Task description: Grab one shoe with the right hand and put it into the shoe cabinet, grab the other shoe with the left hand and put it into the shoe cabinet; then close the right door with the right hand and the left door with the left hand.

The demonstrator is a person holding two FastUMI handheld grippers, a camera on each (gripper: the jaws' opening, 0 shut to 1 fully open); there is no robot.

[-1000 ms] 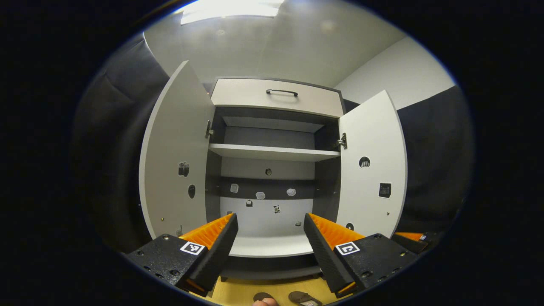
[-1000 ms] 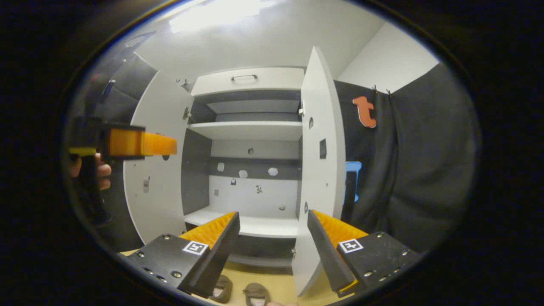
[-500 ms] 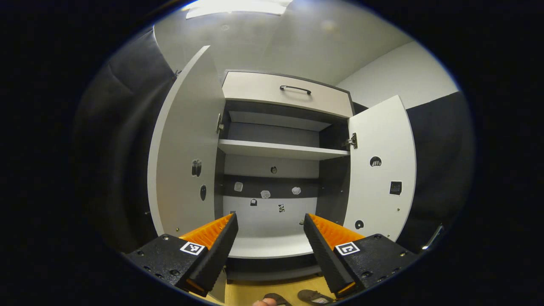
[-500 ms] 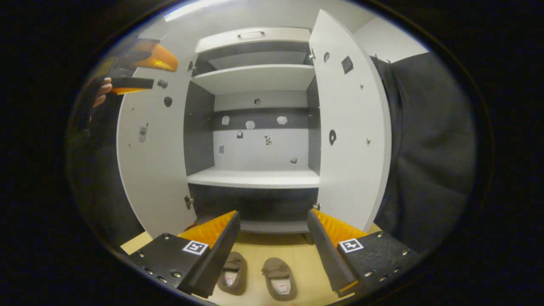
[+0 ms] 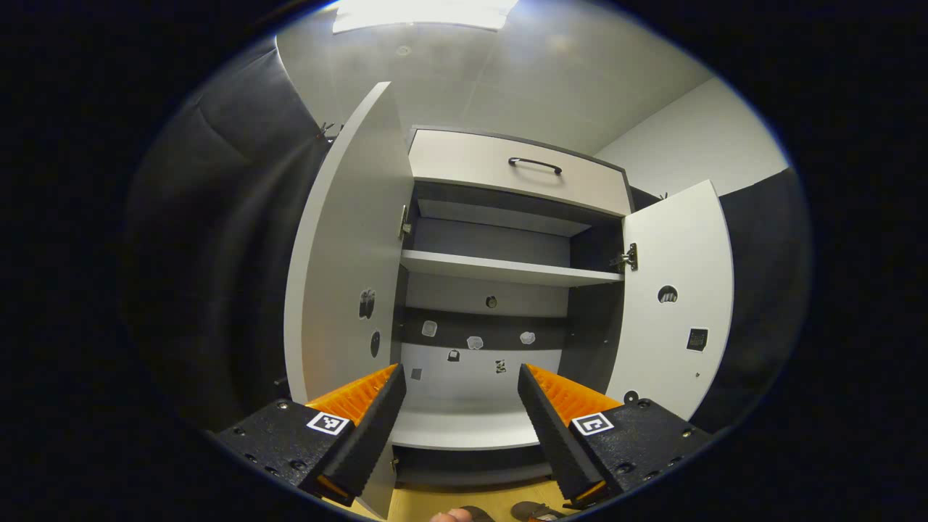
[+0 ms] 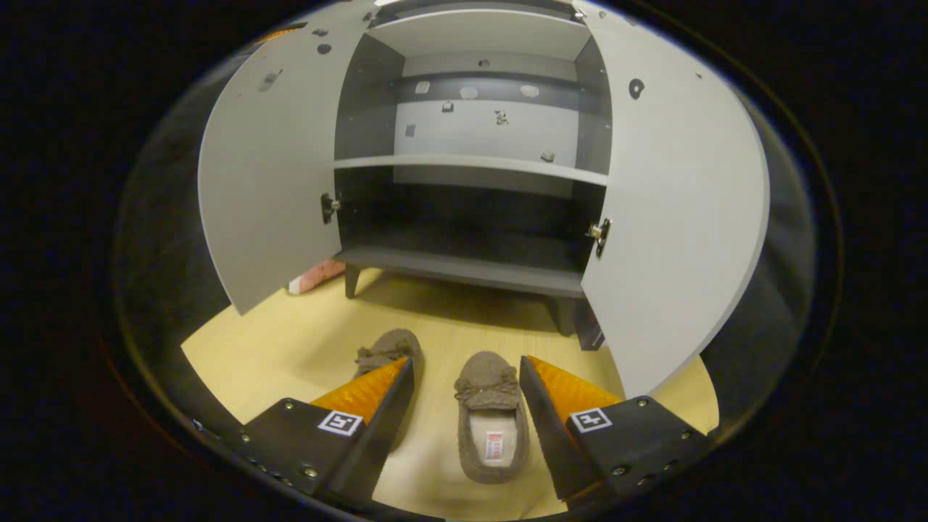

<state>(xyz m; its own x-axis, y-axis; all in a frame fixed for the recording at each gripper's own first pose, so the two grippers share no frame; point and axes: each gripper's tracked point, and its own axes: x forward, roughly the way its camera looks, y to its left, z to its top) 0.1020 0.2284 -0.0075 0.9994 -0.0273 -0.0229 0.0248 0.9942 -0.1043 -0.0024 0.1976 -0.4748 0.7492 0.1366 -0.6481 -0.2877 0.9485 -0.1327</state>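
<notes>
In the right gripper view, the right gripper (image 6: 464, 388) hangs with its fingers spread wide and nothing between them pressed; it points down at the floor in front of the shoe cabinet (image 6: 471, 272). Between the fingers lies the right-hand brown slipper (image 6: 491, 417), toe toward the cabinet, its pale lining showing; neither finger visibly touches it. Just beside it, partly behind the gripper's left finger, lies the other brown slipper (image 6: 388, 348), also toe toward the cabinet. Both rest on the yellow wooden floor (image 6: 290, 341), a little way out from the cabinet's dark bottom board. Both cabinet doors stand open: the left door (image 6: 268, 167) and the right door (image 6: 674, 210) swing outward to either side of the slippers. The lower compartment above the bottom board is dark, and a pale shelf (image 6: 471, 165) crosses above it. A pinkish object (image 6: 315, 277) lies on the floor beside the cabinet's front left leg, under the left door.

In the left gripper view, the left gripper (image 5: 460, 402) is likewise spread wide and holds nothing, aimed at the cabinet's middle compartment. Higher up are an upper shelf (image 5: 507, 270) and a drawer with a dark handle (image 5: 535, 164).
</notes>
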